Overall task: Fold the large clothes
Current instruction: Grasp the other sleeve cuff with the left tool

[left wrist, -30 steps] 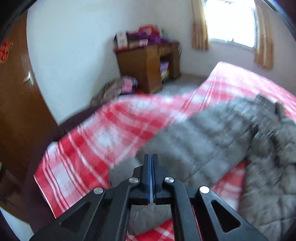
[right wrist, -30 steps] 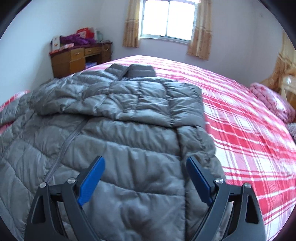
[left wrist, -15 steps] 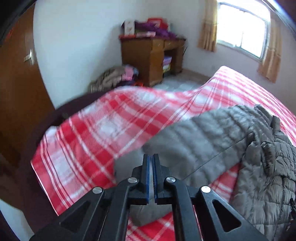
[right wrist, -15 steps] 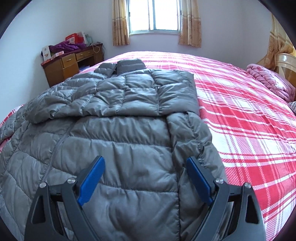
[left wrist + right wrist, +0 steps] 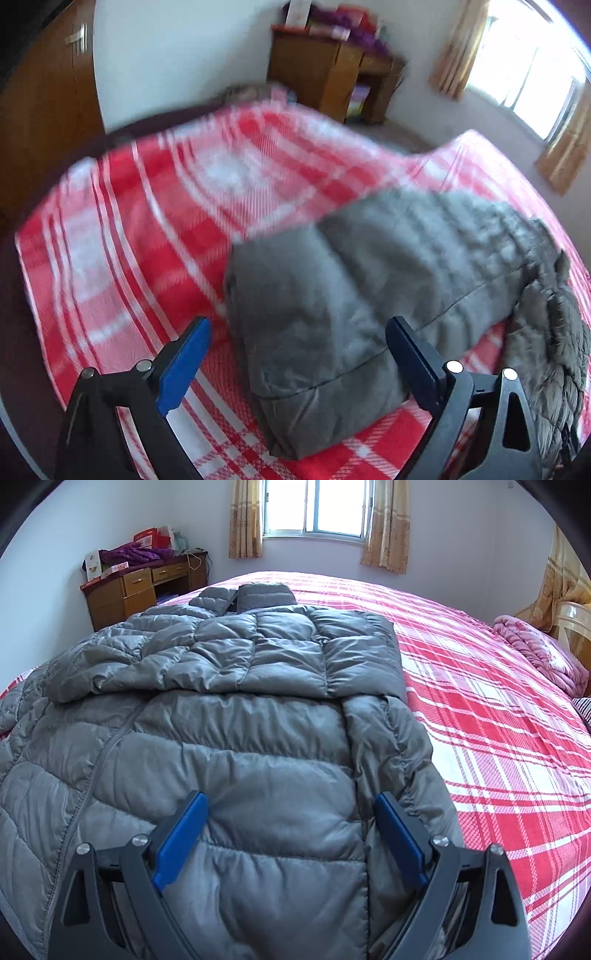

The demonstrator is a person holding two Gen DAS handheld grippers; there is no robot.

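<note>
On the left side of the bed (image 5: 110,240), over the red plaid bedspread, the left tongs (image 5: 297,354) are hanging above the loose end of the grey jacket sleeve (image 5: 332,314), pointing down at it. Jaws have just been opening and are now standing wide apart; the sleeve cuff is lying between and below them, not pinched, nothing held. View is motion-blurred, so whether a pad is brushing the fabric I cannot tell. Behind, a wooden desk (image 5: 325,70) with clutter is sitting against the wall.

Moving right, the grey puffer jacket (image 5: 236,720) is lying flat on the bed, collar toward the window (image 5: 314,506), zip running down the left half. One sleeve looks already folded across the chest. The right tongs (image 5: 291,834) are hovering over the lower body of the jacket, jaws spread wide, empty, not gripping. Farther right, bare bedspread and a pink blanket (image 5: 539,653) near the headboard.

Judgement on risks: the left sleeve seems the step in hand, still sticking out sideways. Fabric is puffy and slick, so a shallow pinch could be slipping off mid-lift, or the tongs could be grabbing the bedspread along with the cuff and dragging it. Pulling the sleeve across without the right side pinning the body could be shifting the whole jacket and undoing the fold already on the chest. The springy fill may also be popping a fold back open.
</note>
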